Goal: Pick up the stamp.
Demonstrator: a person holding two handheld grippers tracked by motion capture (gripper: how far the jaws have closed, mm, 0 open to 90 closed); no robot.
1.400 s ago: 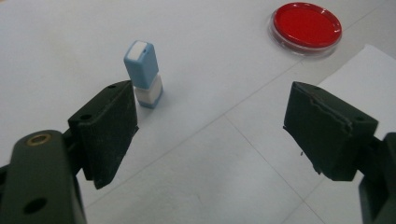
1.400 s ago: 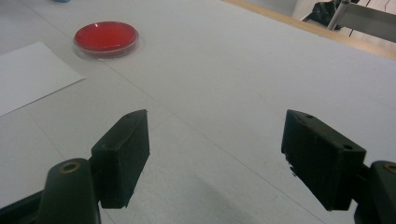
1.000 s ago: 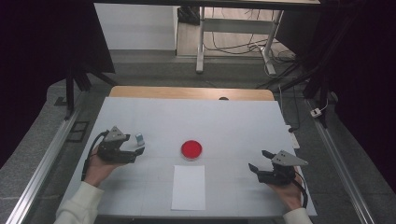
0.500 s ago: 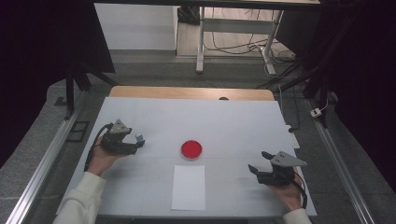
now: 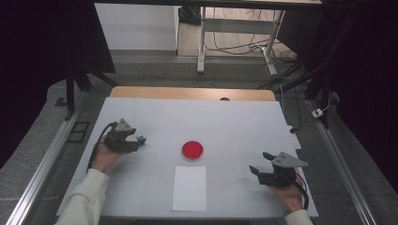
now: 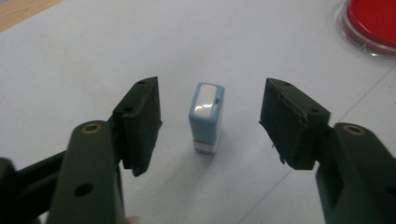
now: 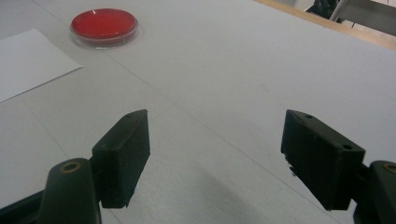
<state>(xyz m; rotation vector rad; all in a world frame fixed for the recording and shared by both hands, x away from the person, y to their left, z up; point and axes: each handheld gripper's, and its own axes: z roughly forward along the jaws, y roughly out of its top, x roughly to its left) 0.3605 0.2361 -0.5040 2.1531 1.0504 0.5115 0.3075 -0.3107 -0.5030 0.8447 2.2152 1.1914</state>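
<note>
You are lining up on the stamp (image 6: pixel 206 116), not yet gripping it.
Your left hand-held gripper (image 6: pixel 210 123) stands open around it, left of the red ink pad (image 5: pixel 192 150); next, close squarely; your right hand-held gripper (image 7: pixel 217 156) gapes empty.

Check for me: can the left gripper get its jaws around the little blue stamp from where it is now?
Probably yes. The left gripper is open, and the blue stamp stands upright between its jaws, apart from both, with nothing in the gap.
</note>
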